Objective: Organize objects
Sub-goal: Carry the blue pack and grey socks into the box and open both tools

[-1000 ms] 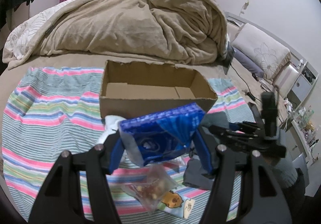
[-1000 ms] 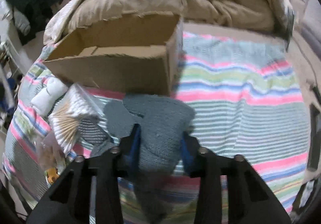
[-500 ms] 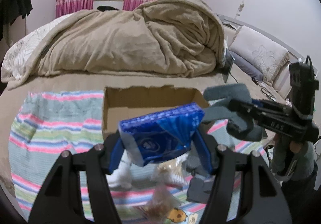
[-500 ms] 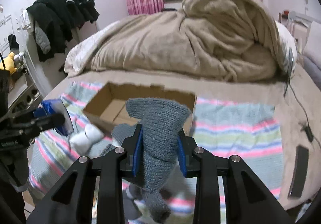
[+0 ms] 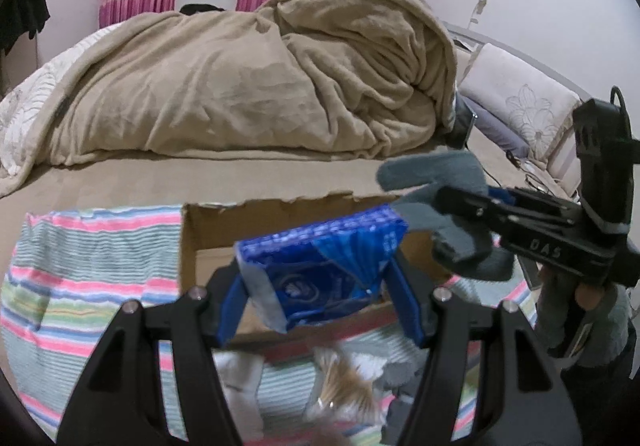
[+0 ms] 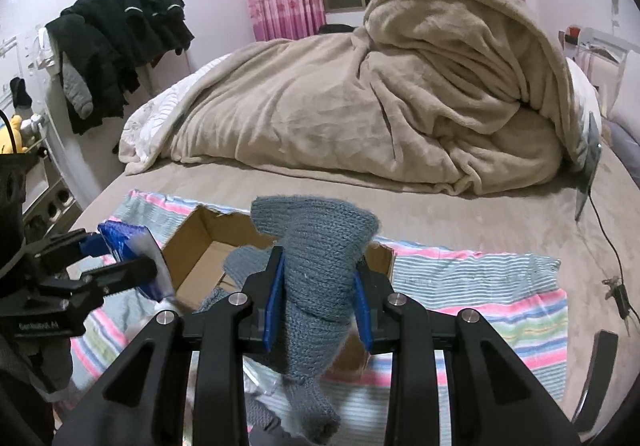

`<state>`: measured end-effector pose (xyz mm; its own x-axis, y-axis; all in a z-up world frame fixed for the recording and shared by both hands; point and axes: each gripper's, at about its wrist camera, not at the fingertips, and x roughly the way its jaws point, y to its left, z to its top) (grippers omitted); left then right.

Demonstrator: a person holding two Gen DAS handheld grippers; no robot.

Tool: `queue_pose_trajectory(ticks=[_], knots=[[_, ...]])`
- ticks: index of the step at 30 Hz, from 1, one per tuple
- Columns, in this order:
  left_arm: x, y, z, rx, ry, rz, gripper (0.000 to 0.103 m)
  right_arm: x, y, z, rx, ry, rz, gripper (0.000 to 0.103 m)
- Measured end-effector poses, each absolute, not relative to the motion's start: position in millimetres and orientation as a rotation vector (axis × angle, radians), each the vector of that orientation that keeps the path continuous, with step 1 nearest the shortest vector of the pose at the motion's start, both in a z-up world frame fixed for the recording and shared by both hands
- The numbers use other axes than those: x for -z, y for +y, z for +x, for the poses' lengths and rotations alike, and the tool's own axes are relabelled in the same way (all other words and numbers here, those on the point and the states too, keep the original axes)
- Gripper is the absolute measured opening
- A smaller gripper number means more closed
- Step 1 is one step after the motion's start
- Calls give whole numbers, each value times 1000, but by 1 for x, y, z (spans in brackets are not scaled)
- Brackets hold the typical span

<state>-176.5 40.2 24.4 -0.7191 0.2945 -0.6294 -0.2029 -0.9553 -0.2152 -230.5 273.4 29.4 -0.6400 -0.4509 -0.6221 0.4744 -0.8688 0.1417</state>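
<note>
My left gripper [image 5: 320, 282] is shut on a blue plastic packet [image 5: 320, 266] and holds it above the open cardboard box [image 5: 208, 230]. My right gripper [image 6: 318, 286] is shut on a grey knitted glove [image 6: 316, 246], lifted over the box [image 6: 192, 250]. The right gripper and its glove [image 5: 440, 198] show at the right of the left wrist view. The left gripper with the packet [image 6: 124, 246] shows at the left of the right wrist view. A bag of cotton swabs [image 5: 344, 394] and a white item [image 5: 236, 370] lie on the striped cloth [image 5: 80, 266] in front of the box.
The box stands on a striped cloth on a bed, with a heaped beige blanket [image 6: 360, 106] behind it. Another grey knit piece [image 5: 400, 370] lies near the swabs. A cable [image 6: 608, 242] and a dark flat device [image 6: 600, 346] lie at the right. Dark clothes [image 6: 120, 34] hang at the left.
Both grippers have risen from the cloth with their loads and now hover over the box. The glove came off the cloth; the items below slid down in view.
</note>
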Motion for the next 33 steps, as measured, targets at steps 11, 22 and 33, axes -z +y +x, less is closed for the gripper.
queue_pose_trajectory(ticks=[11, 22, 33], knots=[[25, 57, -220, -2589, -212, -1154, 64, 15, 266, -267, 2443, 36, 1031, 33], [39, 69, -225, -2575, -164, -1232, 74, 23, 278, -277, 2446, -29, 1049, 50], [7, 51, -189, -2646, -199, -1151, 89, -11, 288, -236, 2464, 7, 990, 59]])
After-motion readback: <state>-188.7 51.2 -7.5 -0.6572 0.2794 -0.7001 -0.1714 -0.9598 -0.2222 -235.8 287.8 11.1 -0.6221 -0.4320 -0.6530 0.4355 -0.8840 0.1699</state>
